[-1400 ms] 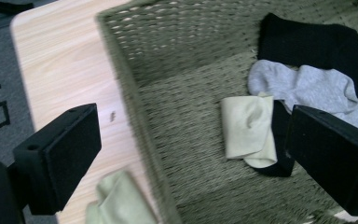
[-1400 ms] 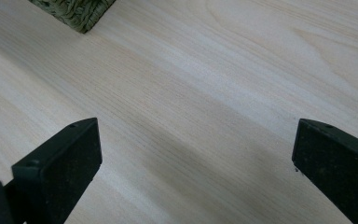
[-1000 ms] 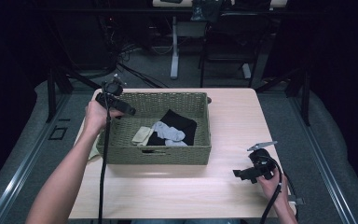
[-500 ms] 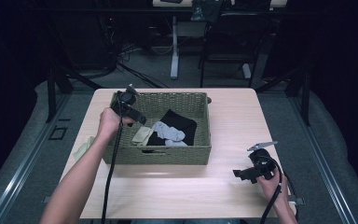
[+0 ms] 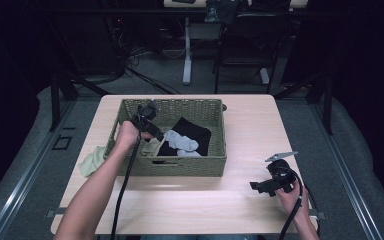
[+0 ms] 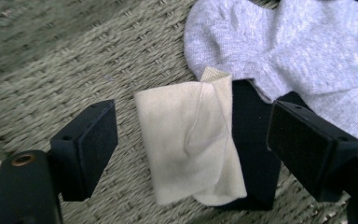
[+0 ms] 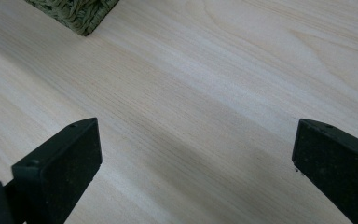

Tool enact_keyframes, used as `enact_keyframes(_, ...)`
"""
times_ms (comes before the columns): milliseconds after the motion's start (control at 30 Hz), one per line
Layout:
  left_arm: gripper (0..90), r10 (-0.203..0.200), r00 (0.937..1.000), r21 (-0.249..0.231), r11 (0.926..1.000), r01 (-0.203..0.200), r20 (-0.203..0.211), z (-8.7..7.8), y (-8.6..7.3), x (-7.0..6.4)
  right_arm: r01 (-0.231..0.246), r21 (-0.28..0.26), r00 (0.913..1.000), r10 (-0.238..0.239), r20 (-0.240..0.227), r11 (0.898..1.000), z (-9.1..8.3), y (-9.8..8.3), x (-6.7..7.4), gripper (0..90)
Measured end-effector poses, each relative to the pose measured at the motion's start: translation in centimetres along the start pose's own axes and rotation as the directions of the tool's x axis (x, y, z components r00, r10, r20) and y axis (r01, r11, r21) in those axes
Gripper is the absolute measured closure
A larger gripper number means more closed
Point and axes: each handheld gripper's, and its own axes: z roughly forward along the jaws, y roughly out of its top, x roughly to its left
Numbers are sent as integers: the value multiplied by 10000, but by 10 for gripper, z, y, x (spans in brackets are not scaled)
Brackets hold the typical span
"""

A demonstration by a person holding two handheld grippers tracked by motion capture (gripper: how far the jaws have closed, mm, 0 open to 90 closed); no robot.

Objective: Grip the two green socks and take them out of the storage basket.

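Observation:
A woven green basket stands on the table and holds a cream sock, a grey sock and a black cloth. My left gripper reaches into the basket from its left side. In the left gripper view it is open, with the folded cream sock lying between its jaws on the basket floor, partly over black cloth. My right gripper rests low over the table at the front right. It is open over bare wood.
A pale green cloth lies on the table left of the basket. A corner of the basket shows at the top left of the right gripper view. Dark floor, table legs and a chair lie beyond the far edge.
My left gripper has moved from above the basket's left rim rightward and down into the basket, over the cream sock. The right gripper has stayed put.

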Motion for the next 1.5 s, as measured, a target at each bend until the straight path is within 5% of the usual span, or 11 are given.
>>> enact_keyframes(300,336,2,10000,856,9963,-2,5,22,4,-3,-38,-22,10000,38,-65,10000,-1,0,-1,6)
enact_keyframes(667,796,184,9998,1071,9941,-177,-57,25,4,-6,-123,-80,9999,122,-95,9999,-1,0,-1,6)
enact_keyframes(1000,830,362,9991,77,9993,-363,217,-15,-6,-1,-149,-63,9999,148,-85,9999,-1,0,-2,6)
enact_keyframes(1500,828,715,9973,-1018,9924,-693,181,-83,-7,3,-242,17,9997,242,21,9997,0,-1,-1,6)
